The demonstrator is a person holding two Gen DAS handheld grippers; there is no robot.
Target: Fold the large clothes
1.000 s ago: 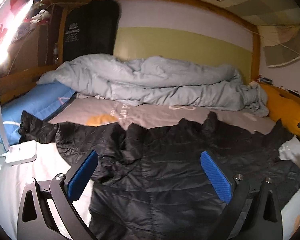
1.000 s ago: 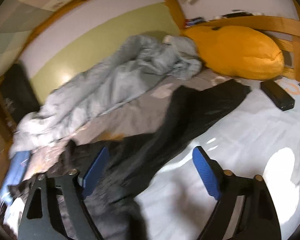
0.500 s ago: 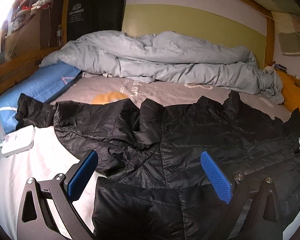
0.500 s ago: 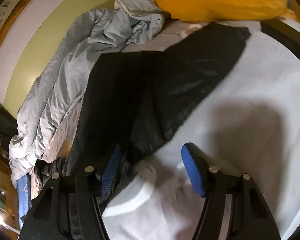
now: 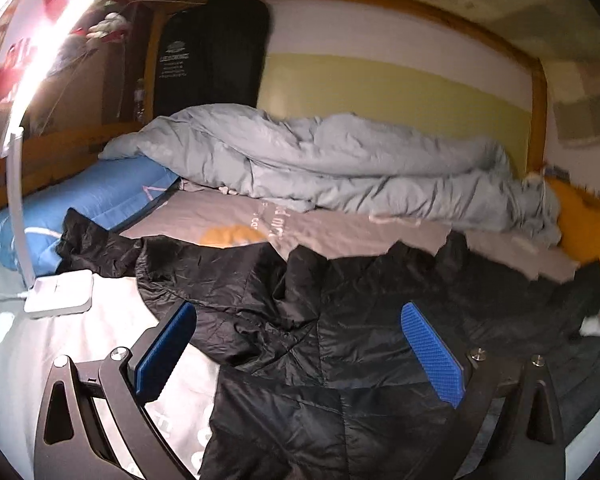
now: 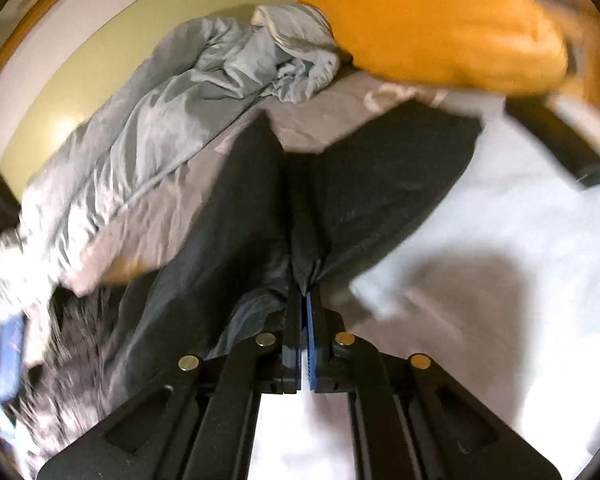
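A black quilted jacket (image 5: 340, 320) lies spread across the bed, rumpled, one sleeve reaching left toward the lamp base. My left gripper (image 5: 300, 344) hovers over its near part, jaws wide open, nothing between the blue pads. In the right wrist view the jacket (image 6: 360, 184) stretches away from me as dark fabric. My right gripper (image 6: 303, 294) is shut on a pinched fold at the jacket's edge, the cloth bunched at the fingertips.
A crumpled grey duvet (image 5: 340, 168) lies along the far wall. A blue pillow (image 5: 92, 200) and a lit desk lamp base (image 5: 60, 290) are at left. An orange cushion (image 6: 452, 32) and a black flat object (image 6: 556, 144) lie at right on the white sheet (image 6: 500, 240).
My right gripper dropped to the jacket's edge and shut on the fabric. The left gripper's view shifted closer and back; it stays open.
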